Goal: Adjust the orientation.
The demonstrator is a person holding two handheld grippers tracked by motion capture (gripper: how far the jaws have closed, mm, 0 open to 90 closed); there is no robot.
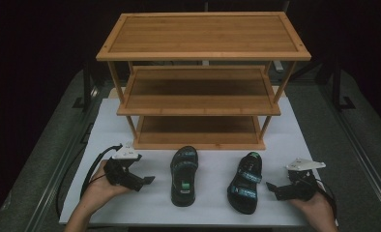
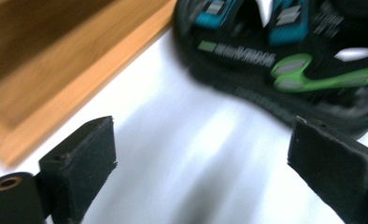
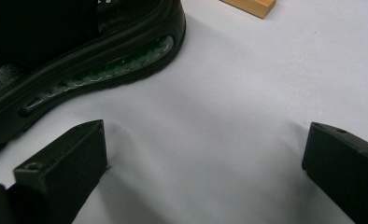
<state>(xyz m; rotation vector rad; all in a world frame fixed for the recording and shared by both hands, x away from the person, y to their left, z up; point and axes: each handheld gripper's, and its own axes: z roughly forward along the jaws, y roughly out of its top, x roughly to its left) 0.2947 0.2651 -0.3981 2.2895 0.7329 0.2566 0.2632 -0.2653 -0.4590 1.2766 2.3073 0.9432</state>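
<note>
Sandals lie side by side on the white table [image 1: 130, 125], in the lower middle of the high view, just in front of the bottom shelf of the wooden rack [image 1: 203, 58]. Left sandal [image 1: 184, 176] sits left of centre; right sandal [image 1: 245, 182] sits right of centre, tilted slightly. Neither is touched yet.

Left gripper [image 1: 147, 180] rests at lower left, jaws spread wide and empty, pointed toward the left sandal. Right gripper [image 1: 271, 186] rests at lower right, jaws likewise apart and empty, pointed toward the right sandal.

Likely step: approach and grasp each sandal for placement on the rack.

Procedure, as judged from these views:
- Advance each gripper sideways until one jaw passes over the footbed and the other stays outside the sole edge
- Grip the sole wall rather than the straps; straps will probably flex and let the sandal swing
- In the right gripper view the sole side [image 3: 102, 70] sits at upper left, so swing that gripper toward it before closing
- Lift level to clear the shelf lip
</note>
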